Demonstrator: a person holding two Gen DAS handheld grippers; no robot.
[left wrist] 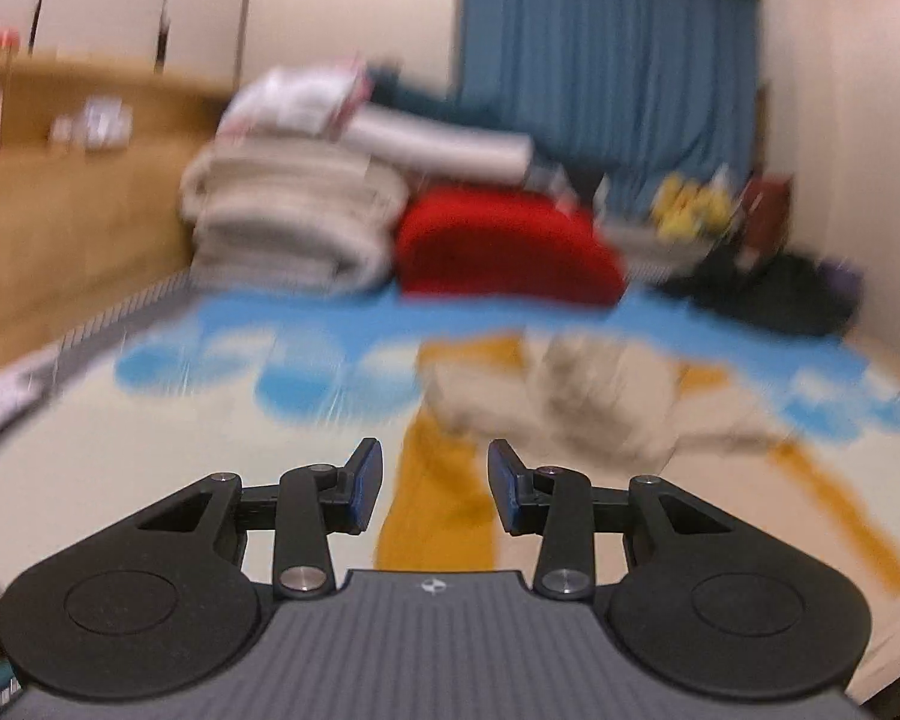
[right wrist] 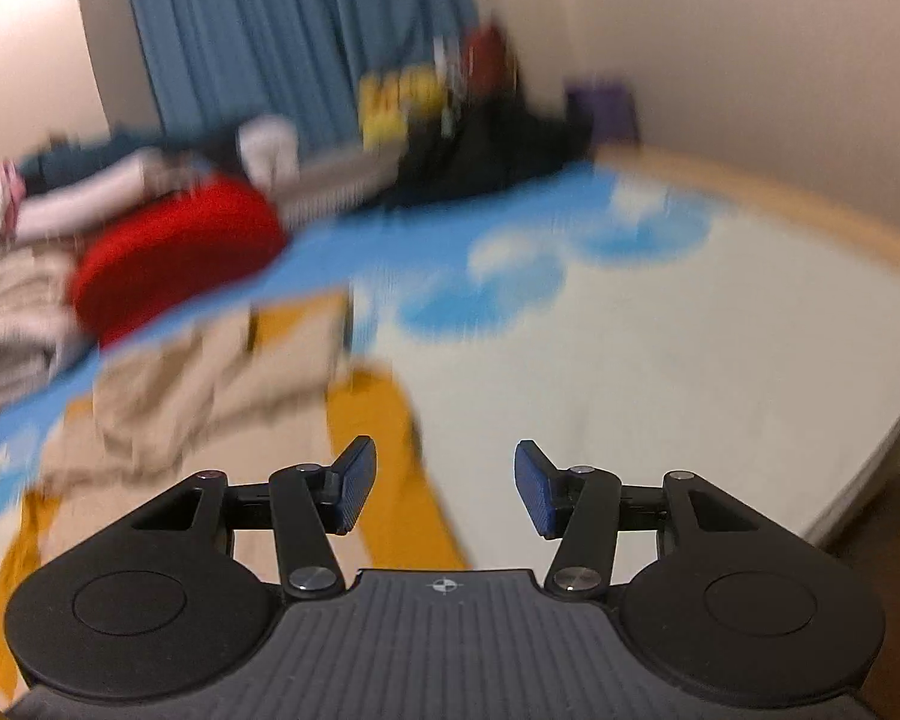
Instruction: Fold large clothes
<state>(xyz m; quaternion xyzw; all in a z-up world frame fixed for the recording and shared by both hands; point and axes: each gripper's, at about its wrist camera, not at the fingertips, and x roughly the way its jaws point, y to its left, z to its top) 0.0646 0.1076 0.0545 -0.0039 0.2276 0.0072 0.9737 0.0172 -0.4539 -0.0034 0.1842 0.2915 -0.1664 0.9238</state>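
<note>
A beige and mustard-yellow garment [left wrist: 546,402] lies crumpled on the bed, blurred by motion. In the left wrist view it spreads ahead and to the right of my left gripper [left wrist: 435,480], whose jaws stand apart with nothing between them; a mustard strip [left wrist: 438,516] shows through the gap, lower down on the bed. In the right wrist view the same garment [right wrist: 210,396] lies ahead and to the left. My right gripper [right wrist: 444,483] hangs above the bed with its jaws wide apart and empty, its left finger over a mustard strip [right wrist: 390,480].
The bed sheet [right wrist: 660,390] is cream with blue cloud shapes. At the far end lie a red cushion [left wrist: 504,246], stacked beige and white bedding [left wrist: 294,222] and dark clothes [left wrist: 774,288]. A wooden headboard [left wrist: 72,192] runs along the left; blue curtains [left wrist: 606,48] hang behind.
</note>
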